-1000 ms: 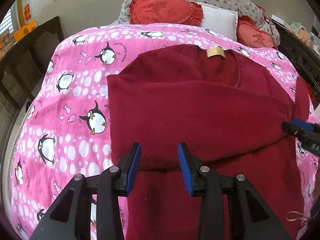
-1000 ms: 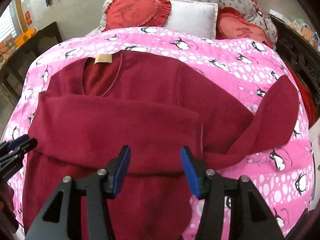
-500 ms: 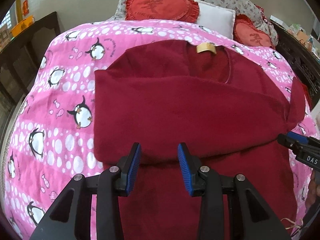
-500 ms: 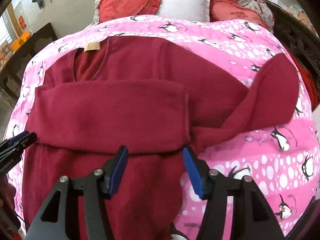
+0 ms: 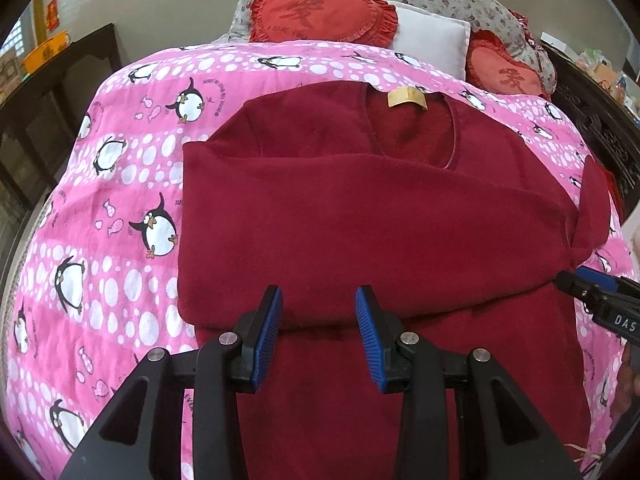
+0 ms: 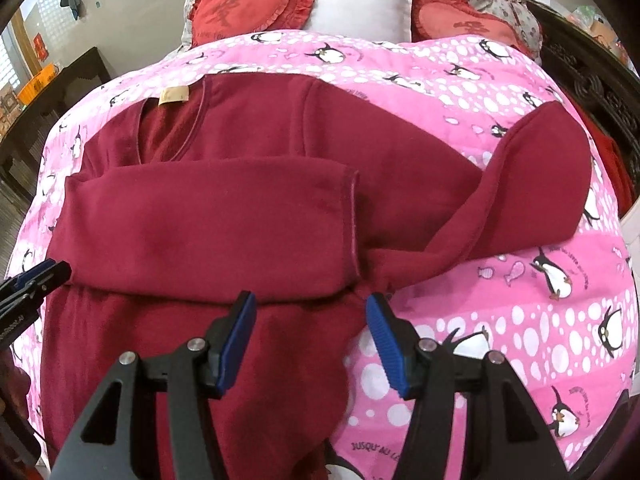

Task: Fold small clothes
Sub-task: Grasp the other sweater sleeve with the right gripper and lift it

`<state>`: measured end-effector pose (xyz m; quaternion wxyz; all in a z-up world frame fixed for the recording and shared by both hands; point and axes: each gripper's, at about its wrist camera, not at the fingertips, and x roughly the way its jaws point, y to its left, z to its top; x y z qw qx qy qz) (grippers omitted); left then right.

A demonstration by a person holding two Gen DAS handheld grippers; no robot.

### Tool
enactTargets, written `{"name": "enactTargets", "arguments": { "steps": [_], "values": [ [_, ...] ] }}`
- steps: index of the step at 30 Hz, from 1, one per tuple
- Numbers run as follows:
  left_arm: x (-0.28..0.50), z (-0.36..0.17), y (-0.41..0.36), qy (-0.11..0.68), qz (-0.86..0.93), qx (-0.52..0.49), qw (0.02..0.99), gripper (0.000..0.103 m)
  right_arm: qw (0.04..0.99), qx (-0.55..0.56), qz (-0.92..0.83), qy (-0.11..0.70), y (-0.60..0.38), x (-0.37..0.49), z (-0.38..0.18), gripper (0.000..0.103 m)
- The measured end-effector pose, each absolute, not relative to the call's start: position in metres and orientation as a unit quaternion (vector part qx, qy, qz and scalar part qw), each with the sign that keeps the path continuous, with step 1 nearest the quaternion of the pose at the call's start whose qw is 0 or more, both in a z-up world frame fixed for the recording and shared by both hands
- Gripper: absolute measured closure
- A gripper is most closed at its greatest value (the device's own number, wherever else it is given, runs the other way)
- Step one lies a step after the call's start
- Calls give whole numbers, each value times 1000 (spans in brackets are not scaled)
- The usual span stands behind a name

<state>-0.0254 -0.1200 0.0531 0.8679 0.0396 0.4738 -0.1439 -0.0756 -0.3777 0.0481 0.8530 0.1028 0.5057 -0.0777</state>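
I see maroon sweater (image 5: 360, 232) on penguin quilt (image 5: 120, 200), heart cushions (image 5: 320, 16) beyond; left gripper (image 5: 319, 334) and right gripper (image 6: 310, 344) jaws parted, empty.

Beige wall (image 5: 180, 4); dark wooden furniture (image 5: 52, 92); bright window (image 6: 8, 60) left.

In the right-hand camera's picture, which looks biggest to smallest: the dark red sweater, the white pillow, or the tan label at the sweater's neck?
1. Dark red sweater, by far the largest.
2. White pillow; it lies farther from the camera, so it may look smaller than it is.
3. Tan label, the smallest.
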Motion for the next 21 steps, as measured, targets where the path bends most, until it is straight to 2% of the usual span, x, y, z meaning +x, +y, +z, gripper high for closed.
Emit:
{"name": "enactTargets", "arguments": {
  "steps": [11,21],
  "values": [
    [-22,52,-134,473,-154,47,866,85,849,188,-84,486,-427,-77,57,40],
    [-21,48,-137,481,-157,47,861,85,836,206,-204,467,-524,-37,68,36]
  ]
}}
